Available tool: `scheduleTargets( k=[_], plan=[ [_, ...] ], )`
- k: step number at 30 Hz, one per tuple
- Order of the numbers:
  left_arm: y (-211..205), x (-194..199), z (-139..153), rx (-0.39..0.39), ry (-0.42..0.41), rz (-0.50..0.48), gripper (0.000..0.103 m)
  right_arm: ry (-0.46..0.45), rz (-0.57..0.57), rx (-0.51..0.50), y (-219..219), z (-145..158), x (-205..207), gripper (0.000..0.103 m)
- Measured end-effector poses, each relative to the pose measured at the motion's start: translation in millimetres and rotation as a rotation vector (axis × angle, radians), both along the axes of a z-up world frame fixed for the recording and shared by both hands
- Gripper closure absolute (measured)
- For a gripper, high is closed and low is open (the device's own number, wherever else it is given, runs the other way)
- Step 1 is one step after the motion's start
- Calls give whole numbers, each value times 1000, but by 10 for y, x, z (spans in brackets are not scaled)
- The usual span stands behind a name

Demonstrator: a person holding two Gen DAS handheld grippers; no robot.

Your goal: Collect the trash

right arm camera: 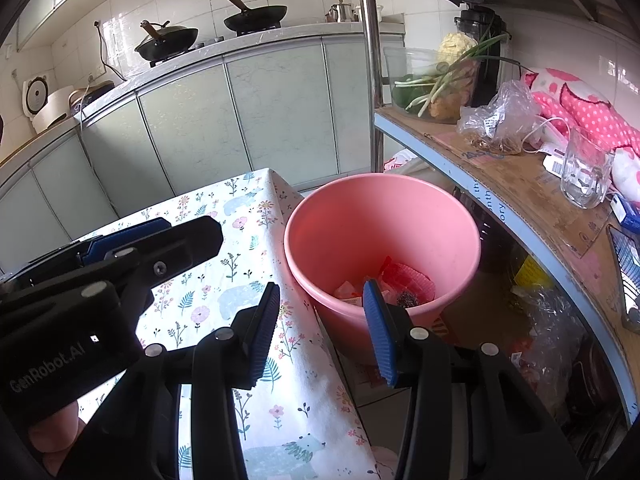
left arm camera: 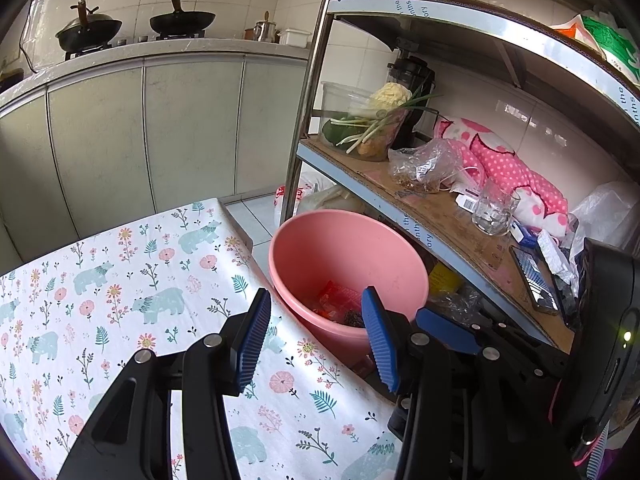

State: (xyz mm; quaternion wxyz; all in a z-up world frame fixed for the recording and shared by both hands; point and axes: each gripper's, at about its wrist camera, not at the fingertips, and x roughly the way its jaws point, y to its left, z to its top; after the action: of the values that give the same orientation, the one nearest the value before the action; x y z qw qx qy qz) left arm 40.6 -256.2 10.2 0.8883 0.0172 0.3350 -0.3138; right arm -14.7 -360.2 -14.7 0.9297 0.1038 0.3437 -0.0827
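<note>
Left gripper (left arm camera: pixel 316 336) nearest the lens, blue ribbed pads parted with a clear gap, nothing between them; poised over the edge of a table under a floral bear-print cloth (left arm camera: pixel 120 300). Right gripper (right arm camera: pixel 322 332) likewise parted and empty, hanging over the same cloth edge, its left pad above fabric, its right pad overlapping the bucket's rim in view. In the right wrist view, left gripper's black body just to the left, with part of a hand (right arm camera: pixel 52 436) beneath it at lower left. Just ahead of both sets of fingers and below the table edge: pink bucket (right arm camera: pixel 384 216) on the floor, close against the hanging cloth. Trash (right arm camera: pixel 384 292) already at the bucket's bottom: a red wrapper, pale scraps, a dark clump; seen directly beyond the right-hand pad in each view. Right of the grippers, a metal shelf rack (left arm camera: pixel 424 216) lined with cardboard; on it a clear glass (right arm camera: pixel 586 176), a crumpled clear plastic bag (left arm camera: pixel 428 164), a pink polka-dot fabric item (left arm camera: pixel 504 164), and further back a clear container with scallions and other vegetables (left arm camera: pixel 364 120). Lower shelf cluttered with bags, details unclear. Farthest ahead, pale cabinet doors (left arm camera: pixel 192 128) under a counter carrying two dark woks (left arm camera: pixel 180 20) on a stove, white tiled wall behind.
</note>
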Motion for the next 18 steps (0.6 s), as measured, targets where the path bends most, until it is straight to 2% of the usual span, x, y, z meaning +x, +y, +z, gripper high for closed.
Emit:
scheduleTargets(
  k=[18],
  plan=[
    [4,5,-8,2,2,-4,56,4,2,4,-22,-33,-11,58]
  ],
)
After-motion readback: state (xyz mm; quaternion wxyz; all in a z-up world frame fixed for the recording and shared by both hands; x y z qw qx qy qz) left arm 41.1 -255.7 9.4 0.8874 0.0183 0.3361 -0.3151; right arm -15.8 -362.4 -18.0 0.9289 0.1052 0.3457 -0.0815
